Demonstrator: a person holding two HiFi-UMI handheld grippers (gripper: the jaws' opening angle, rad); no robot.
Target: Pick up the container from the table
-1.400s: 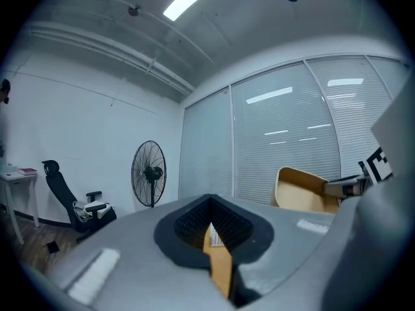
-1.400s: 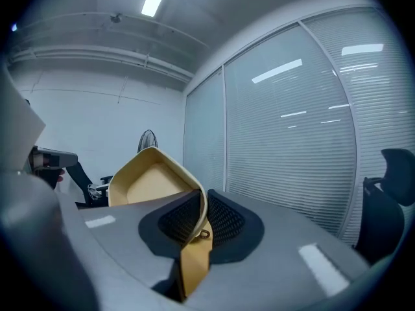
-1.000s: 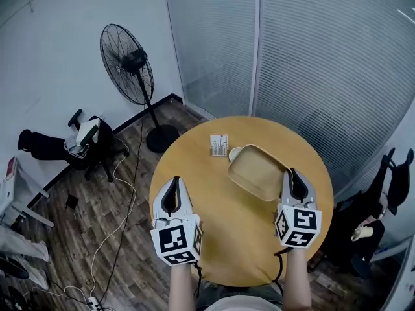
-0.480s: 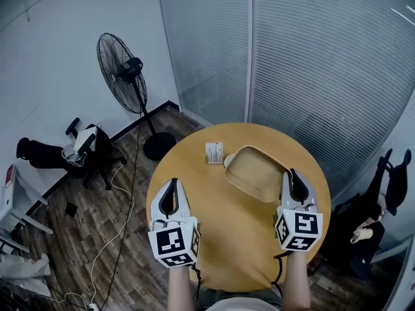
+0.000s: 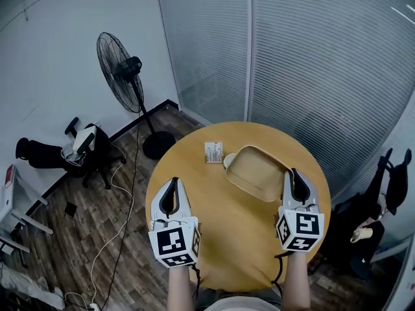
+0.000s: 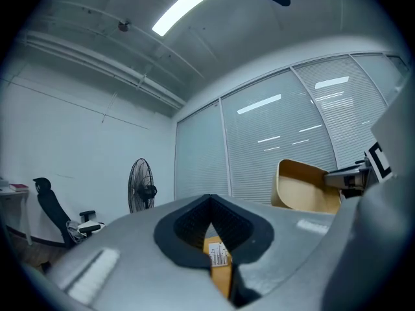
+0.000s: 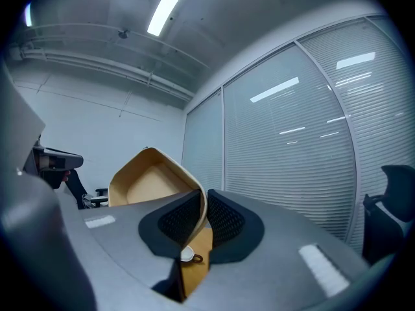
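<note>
The container (image 5: 256, 172) is a shallow tan paper tray, tilted and held above the round wooden table (image 5: 240, 245). My right gripper (image 5: 295, 180) is shut on its near right rim. In the right gripper view the tray's wall (image 7: 152, 180) runs between the black pads (image 7: 224, 219), and the right gripper (image 7: 202, 211) pinches it. My left gripper (image 5: 170, 196) hovers over the table's left side, shut with nothing in it. In the left gripper view the left gripper (image 6: 209, 224) points toward the far wall, with the container (image 6: 305, 186) at the right.
A small printed card (image 5: 213, 151) stands on the table's far side, and a white cup (image 5: 229, 162) sits beside it, partly behind the tray. A standing fan (image 5: 123, 67) and a black chair (image 5: 78, 149) are on the floor at left. Glass walls rise behind the table.
The head view has shifted slightly. Both grippers and the held container keep much the same places.
</note>
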